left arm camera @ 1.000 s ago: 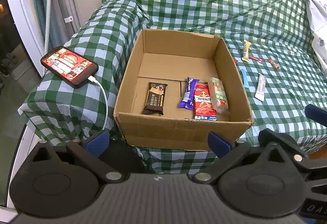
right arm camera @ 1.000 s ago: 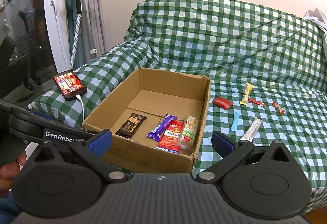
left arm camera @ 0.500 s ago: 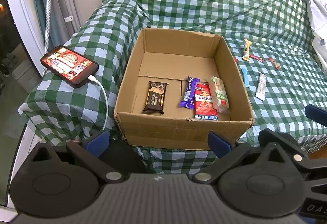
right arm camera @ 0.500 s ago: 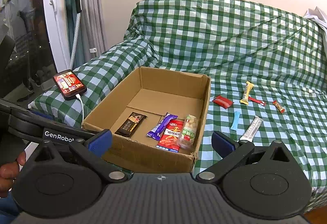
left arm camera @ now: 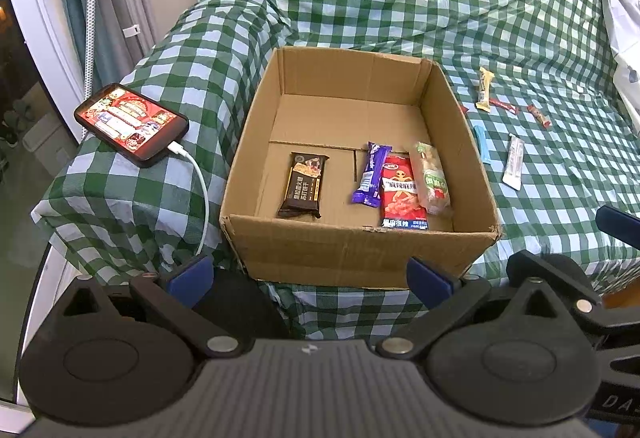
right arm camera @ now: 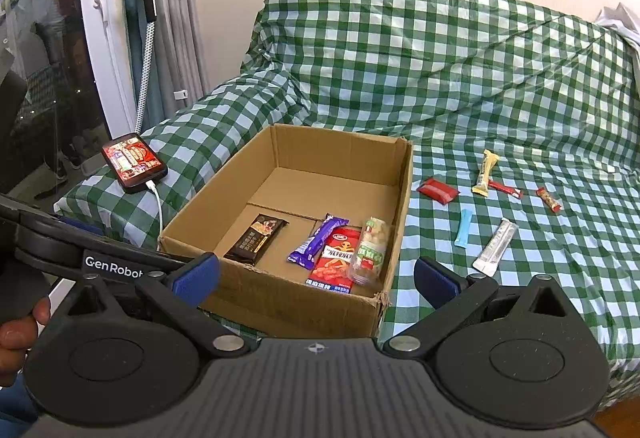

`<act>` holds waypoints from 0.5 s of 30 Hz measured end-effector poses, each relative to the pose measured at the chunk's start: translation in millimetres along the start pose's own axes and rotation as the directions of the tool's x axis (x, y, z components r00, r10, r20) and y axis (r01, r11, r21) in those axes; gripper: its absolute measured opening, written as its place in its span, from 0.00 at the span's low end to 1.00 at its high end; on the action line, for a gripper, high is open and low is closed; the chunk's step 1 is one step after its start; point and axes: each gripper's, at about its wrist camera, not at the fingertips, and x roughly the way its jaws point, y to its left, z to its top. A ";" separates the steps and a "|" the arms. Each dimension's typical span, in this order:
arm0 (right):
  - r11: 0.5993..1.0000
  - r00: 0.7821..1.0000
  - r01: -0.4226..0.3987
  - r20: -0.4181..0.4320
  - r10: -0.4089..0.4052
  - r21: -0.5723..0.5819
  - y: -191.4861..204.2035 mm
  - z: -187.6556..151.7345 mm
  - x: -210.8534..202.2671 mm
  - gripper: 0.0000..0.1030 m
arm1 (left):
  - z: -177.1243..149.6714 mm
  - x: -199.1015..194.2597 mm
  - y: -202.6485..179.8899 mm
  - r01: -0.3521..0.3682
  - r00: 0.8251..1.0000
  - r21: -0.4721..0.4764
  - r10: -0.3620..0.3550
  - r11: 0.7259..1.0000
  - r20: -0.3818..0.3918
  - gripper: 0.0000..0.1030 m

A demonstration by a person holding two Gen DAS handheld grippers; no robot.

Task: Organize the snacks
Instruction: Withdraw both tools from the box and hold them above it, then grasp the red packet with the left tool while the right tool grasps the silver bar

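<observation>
An open cardboard box (left arm camera: 360, 254) (right arm camera: 296, 302) sits on the green checked cover. Inside lie a brown bar (left arm camera: 304, 185), a purple bar (left arm camera: 372, 174), a red packet (left arm camera: 402, 197) and a clear nut packet (left arm camera: 431, 178). Loose snacks lie right of the box: a red packet (right arm camera: 437, 190), a yellow bar (right arm camera: 486, 172), a blue stick (right arm camera: 463, 228), a silver stick (right arm camera: 495, 247) and two small red bars (right arm camera: 505, 189) (right arm camera: 548, 199). My left gripper (left arm camera: 308, 276) and right gripper (right arm camera: 316, 278) are both open and empty, held before the box's near wall.
A phone (left arm camera: 131, 124) on a white charging cable (left arm camera: 202, 194) lies left of the box near the cover's edge. A white door frame and curtain (right arm camera: 132, 38) stand at the left. White cloth (left arm camera: 616, 10) lies at the far right.
Both views have shifted very slightly; the box and snacks have not moved. Both grippers stay open.
</observation>
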 end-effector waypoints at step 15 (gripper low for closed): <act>0.992 0.999 0.036 -0.021 -0.034 0.120 -39.0 2.8 13.9 0.99 | 22.7 17.8 -26.5 -0.014 1.000 0.057 0.015 0.998 -0.026 1.00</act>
